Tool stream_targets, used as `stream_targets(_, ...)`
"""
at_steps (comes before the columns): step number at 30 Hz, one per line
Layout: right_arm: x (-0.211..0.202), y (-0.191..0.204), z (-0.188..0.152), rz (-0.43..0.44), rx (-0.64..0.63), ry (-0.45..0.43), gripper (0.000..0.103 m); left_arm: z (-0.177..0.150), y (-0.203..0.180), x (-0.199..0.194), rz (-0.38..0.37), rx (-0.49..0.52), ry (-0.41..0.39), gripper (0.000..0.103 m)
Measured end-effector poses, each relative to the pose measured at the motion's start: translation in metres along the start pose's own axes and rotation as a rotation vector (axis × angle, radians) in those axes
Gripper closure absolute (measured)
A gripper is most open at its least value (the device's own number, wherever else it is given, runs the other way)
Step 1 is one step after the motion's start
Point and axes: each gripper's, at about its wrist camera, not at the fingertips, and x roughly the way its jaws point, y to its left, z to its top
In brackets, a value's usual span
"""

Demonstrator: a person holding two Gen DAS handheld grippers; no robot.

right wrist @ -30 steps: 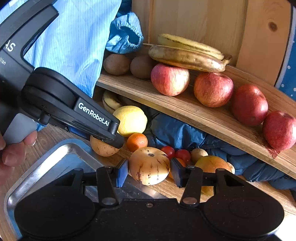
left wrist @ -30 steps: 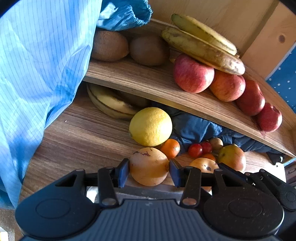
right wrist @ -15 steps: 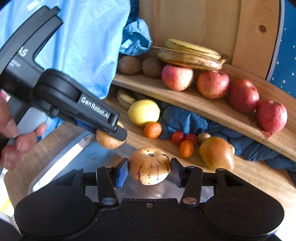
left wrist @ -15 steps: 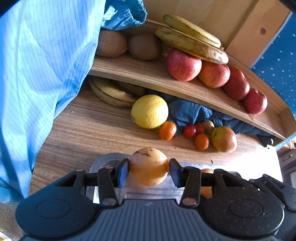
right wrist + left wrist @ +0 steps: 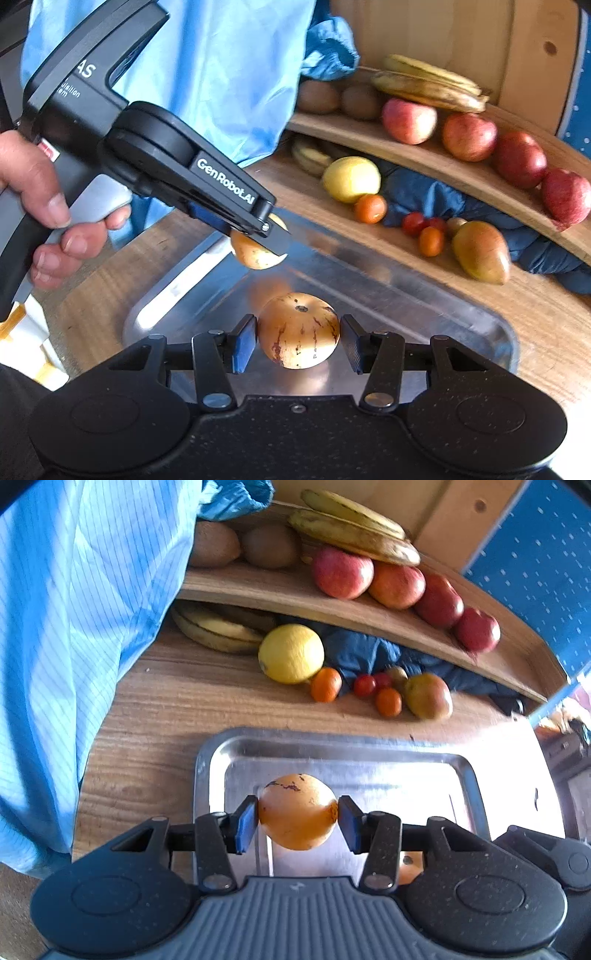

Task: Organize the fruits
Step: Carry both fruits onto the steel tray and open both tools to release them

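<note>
Behind the steel tray (image 5: 469,771) the wooden worktop (image 5: 155,709) was crowded: a big yellow citrus (image 5: 291,653), small orange fruits and cherry tomatoes (image 5: 365,685), a mango-like fruit (image 5: 428,696), all up against a crumpled dark blue cloth (image 5: 362,653). On the curved wooden shelf (image 5: 280,594) beyond sat kiwis (image 5: 214,544), four red apples (image 5: 341,572) and spotty bananas (image 5: 354,524). A pale blue striped garment (image 5: 81,609) hung at the left, hiding that end of the shelf. The left gripper (image 5: 297,818) had its jaws clamped on a smooth round orange-yellow fruit (image 5: 297,812) with dark scuffs on top, held above the tray's near left part. The right gripper (image 5: 298,338) pinched a streaked yellow fruit (image 5: 298,330), brown-flecked with its stem end up, low over the tray; whether it touched the metal was hard to judge. A hand (image 5: 44,206) squeezed the left gripper's handle.
</note>
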Motion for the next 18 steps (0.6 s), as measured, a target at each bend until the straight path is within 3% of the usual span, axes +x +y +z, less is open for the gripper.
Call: stream_targets(18,0.001,0.037,-0.017,0.002,0.054,0.065,0.052,-0.018,0.01,-0.01,-0.039,0.089,0.081,0.052)
